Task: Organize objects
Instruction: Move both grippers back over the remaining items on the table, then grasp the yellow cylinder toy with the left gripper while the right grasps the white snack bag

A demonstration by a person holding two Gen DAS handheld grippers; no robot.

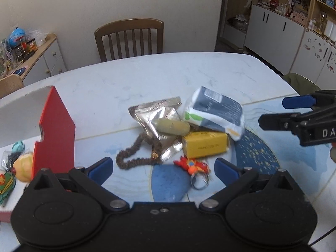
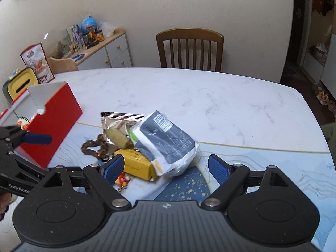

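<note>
I hold both my left gripper and right gripper spread wide and empty over the pile of packets heaped mid-table, since the red box at the table's left edge waits open to receive them.

On the table lie one foil packet, one white-and-grey pouch, one yellow box, one brown hair tie, one orange keyring and one red box. One wooden chair stands behind.
</note>
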